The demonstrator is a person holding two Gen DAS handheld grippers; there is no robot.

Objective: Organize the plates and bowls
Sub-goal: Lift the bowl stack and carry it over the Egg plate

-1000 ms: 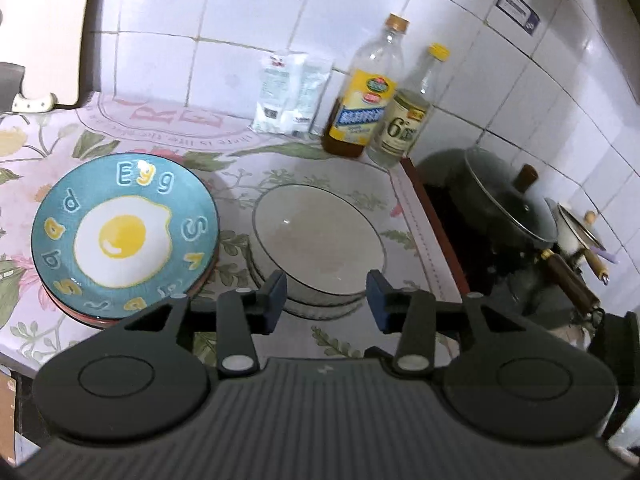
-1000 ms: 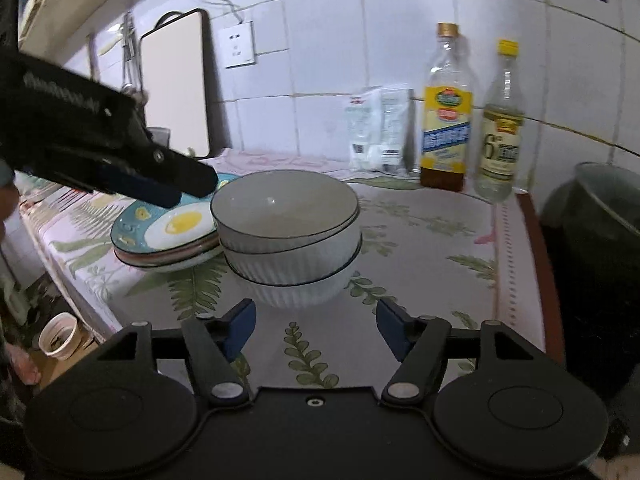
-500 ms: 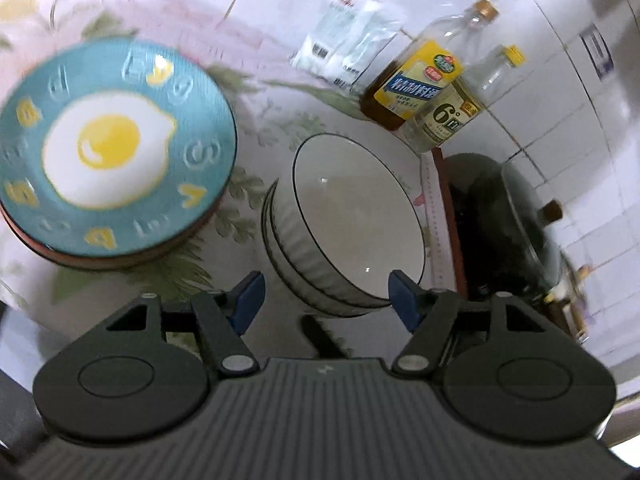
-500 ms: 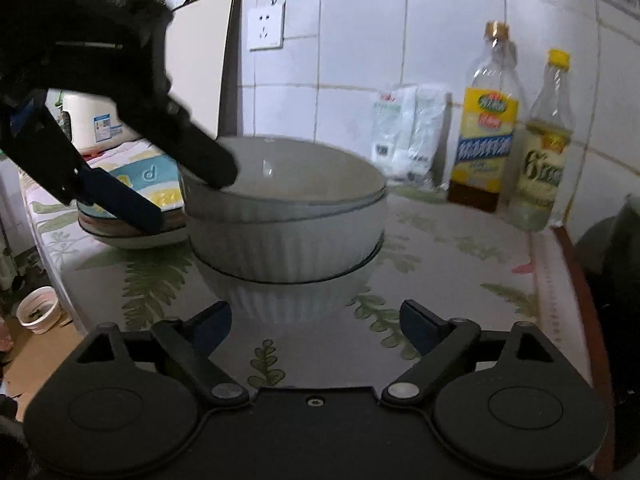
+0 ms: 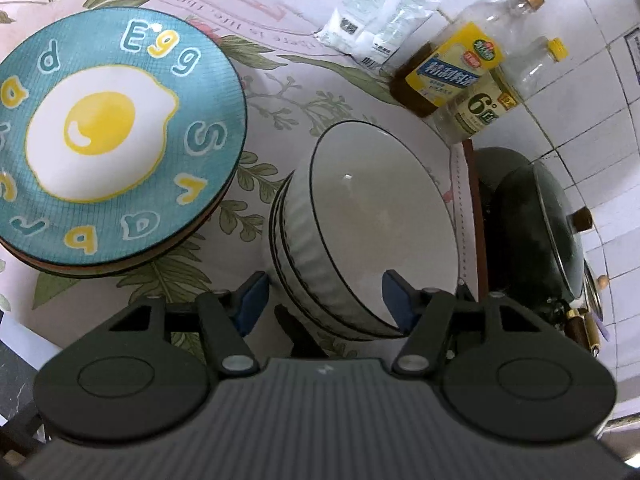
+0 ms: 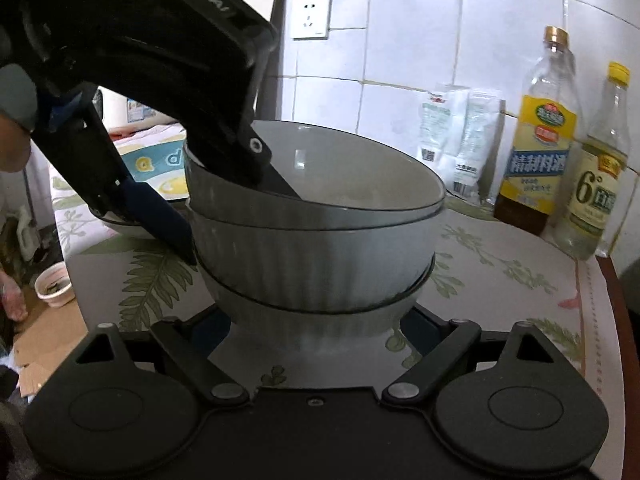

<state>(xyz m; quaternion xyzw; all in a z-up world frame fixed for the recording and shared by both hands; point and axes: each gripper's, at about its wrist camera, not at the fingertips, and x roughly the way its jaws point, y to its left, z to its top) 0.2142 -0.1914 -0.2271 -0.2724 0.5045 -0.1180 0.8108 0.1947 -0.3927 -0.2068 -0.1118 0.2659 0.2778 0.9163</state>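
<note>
A stack of white ribbed bowls point(image 5: 360, 216) stands on the flowered counter; it also shows in the right wrist view point(image 6: 320, 256). My left gripper point(image 5: 326, 300) is open and straddles the stack's near rim, one finger inside the top bowl and one outside. My right gripper point(image 6: 316, 328) is open wide, its fingers on either side of the lowest bowl's base. A stack of plates topped by a blue egg plate point(image 5: 100, 132) sits to the left of the bowls.
Two bottles point(image 5: 452, 68) and white packets point(image 5: 376, 12) stand against the tiled wall behind the bowls. A dark pot with a lid point(image 5: 536, 224) sits on the stove to the right. A wall socket point(image 6: 310, 14) and a cutting board are at the back.
Both grippers have closed in on the bowl stack. The left one dropped so its fingers straddle the top bowl's rim; the right one came forward around the bottom bowl.
</note>
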